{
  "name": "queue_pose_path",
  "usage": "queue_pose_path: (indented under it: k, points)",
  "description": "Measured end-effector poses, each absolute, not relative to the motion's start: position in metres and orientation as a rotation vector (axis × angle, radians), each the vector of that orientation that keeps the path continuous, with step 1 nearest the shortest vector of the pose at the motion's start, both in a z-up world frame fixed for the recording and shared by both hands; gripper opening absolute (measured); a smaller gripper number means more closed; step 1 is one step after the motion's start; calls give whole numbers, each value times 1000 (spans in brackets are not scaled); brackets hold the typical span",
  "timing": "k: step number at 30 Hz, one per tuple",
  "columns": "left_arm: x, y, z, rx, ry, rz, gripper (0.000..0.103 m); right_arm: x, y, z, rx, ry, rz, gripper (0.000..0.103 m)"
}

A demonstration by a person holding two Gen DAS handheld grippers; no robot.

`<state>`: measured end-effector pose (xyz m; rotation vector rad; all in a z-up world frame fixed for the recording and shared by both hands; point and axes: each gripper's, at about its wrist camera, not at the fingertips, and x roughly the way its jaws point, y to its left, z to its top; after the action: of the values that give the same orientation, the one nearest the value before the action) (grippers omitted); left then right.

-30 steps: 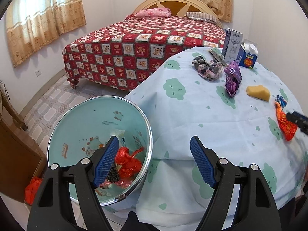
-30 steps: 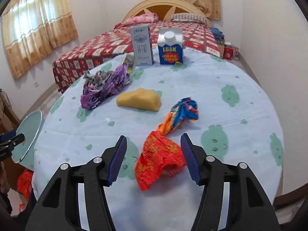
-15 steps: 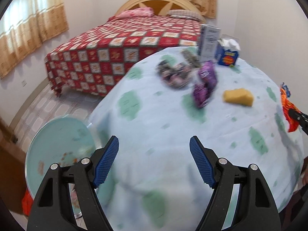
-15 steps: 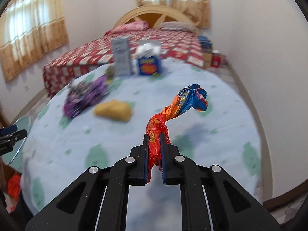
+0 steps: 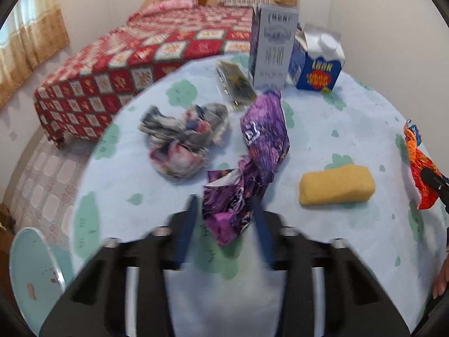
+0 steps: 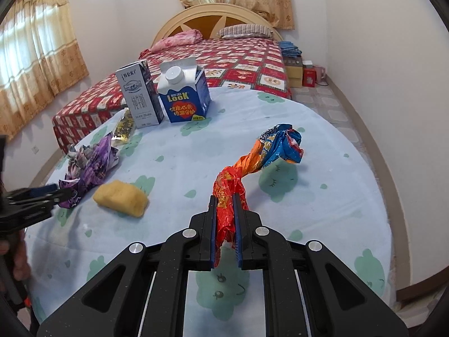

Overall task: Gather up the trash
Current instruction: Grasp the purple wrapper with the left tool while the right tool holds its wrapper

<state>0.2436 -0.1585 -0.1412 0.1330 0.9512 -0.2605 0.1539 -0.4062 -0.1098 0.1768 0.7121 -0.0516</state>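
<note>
Right wrist: blue carton [image 6: 186, 95] reads "LOOK".

A round surface [image 6: 322, 205] is standing before a bed [image 6: 238, 56], carrying two cartons at its far edge: the tall carton [image 6: 140, 98] is sitting just left of the gabled carton [image 6: 186, 95]. A flat packet [image 6: 125, 126] is lying before the tall carton, and nearer still a crumpled wrapper [image 5: 261, 146] is resting beside a wad of paper [image 5: 182, 140], apparently touching it. A sponge [image 6: 120, 198] is lying right of the wrapper. A twisted wrapper [image 6: 252, 165] is hanging above the surface, clear of it, at the right. A bin [image 5: 31, 266] is sitting on the floor, left of the surface.
</note>
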Motion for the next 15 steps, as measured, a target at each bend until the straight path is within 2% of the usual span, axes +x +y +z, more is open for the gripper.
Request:
queue_pose_path:
  k: [3, 15]
  points:
    - [243, -159, -142, 143, 951, -261, 11, 155, -402, -110, 177, 710, -38, 11]
    - [198, -130, -106, 164, 853, -246, 10, 146, -353, -101, 138, 680, 33, 11]
